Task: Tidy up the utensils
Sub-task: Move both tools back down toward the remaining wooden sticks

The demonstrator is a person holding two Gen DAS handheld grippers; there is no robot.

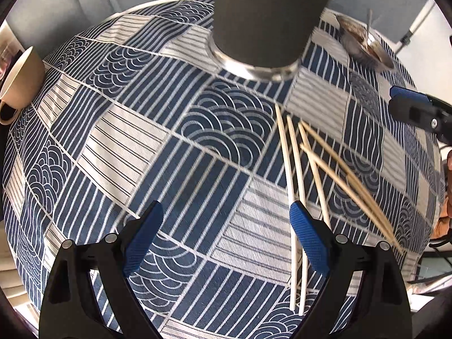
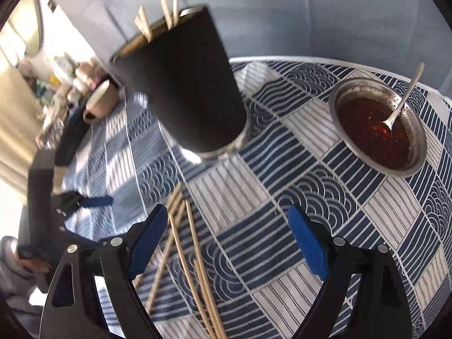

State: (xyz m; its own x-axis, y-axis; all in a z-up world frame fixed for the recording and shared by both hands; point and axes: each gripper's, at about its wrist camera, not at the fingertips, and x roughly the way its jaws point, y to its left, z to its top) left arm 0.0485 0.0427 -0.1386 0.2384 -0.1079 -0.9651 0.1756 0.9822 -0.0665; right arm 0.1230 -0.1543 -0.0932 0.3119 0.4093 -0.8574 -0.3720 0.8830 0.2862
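Both grippers, left gripper [image 1: 227, 243] and right gripper [image 2: 226, 243], are hanging wide open and holding nothing. Loose chopsticks [image 1: 296, 169] are lying pointing toward the dark cup [image 1: 265, 19], closest to the left gripper's right finger.

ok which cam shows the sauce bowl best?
Right wrist. The sauce bowl sits unobstructed there, with its dark red sauce and the spoon resting in it clearly visible. The left wrist view only catches it small and blurred at the far table edge, its contents unreadable.
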